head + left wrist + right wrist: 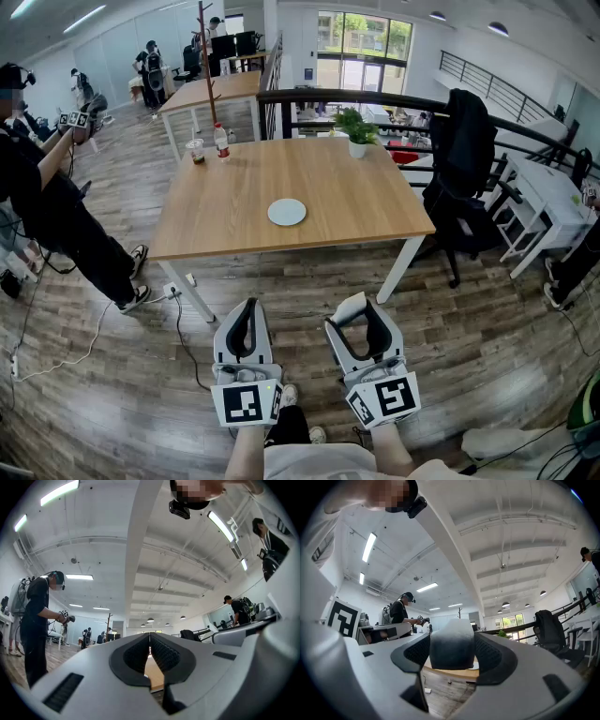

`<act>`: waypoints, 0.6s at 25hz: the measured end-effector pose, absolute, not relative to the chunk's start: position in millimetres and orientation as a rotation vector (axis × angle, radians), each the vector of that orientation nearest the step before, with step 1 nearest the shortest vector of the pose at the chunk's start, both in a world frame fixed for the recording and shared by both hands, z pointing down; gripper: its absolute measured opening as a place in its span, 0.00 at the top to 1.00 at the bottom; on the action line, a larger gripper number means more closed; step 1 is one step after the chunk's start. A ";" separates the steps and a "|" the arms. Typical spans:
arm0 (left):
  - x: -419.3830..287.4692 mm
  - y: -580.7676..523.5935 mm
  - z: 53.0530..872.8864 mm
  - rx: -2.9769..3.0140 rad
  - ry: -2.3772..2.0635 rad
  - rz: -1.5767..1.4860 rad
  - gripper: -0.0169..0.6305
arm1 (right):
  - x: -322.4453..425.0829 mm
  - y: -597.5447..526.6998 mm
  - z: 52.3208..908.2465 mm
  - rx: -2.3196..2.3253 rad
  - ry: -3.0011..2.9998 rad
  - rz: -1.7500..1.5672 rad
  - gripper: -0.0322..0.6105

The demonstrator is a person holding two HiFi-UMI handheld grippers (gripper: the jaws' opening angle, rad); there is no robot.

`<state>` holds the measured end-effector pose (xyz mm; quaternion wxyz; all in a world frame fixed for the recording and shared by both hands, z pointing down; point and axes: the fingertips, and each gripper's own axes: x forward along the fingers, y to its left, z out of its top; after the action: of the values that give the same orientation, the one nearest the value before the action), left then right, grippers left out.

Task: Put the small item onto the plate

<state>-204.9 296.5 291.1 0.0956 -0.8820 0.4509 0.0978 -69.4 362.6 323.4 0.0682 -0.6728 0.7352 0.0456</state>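
A small round white plate (287,212) lies near the middle of the wooden table (356,202). Both grippers are held low over the floor in front of the table's near edge, well short of the plate. My right gripper (362,317) is shut on the small item (348,307), a pale rounded block that fills the gap between the pads (452,651). My left gripper (246,317) is shut with nothing in it; its pads (161,653) leave only a thin slit. Past the right jaws, the table's edge (454,673) shows.
On the table's far side stand a potted plant (357,139), a bottle (222,142) and a cup (196,151). A black chair with a jacket (462,164) is at the table's right. A person (42,202) stands at the left. A cable (184,328) runs over the wooden floor.
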 end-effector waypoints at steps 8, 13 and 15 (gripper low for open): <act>-206.8 279.1 300.5 -2.573 1.351 0.239 0.96 | -75.2 340.8 334.7 -2.009 2.250 0.104 0.48; -199.4 242.9 306.1 -2.585 1.339 0.210 0.96 | -68.3 305.5 335.2 -2.009 2.224 0.095 0.48; -198.1 220.5 298.7 -2.575 1.339 0.239 0.96 | -65.2 284.6 327.7 -1.997 2.214 0.103 0.48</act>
<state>-198.1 220.5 298.7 0.1143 -0.8785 0.4567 0.0815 -65.2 284.6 327.7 0.0792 -0.6673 0.7398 0.0343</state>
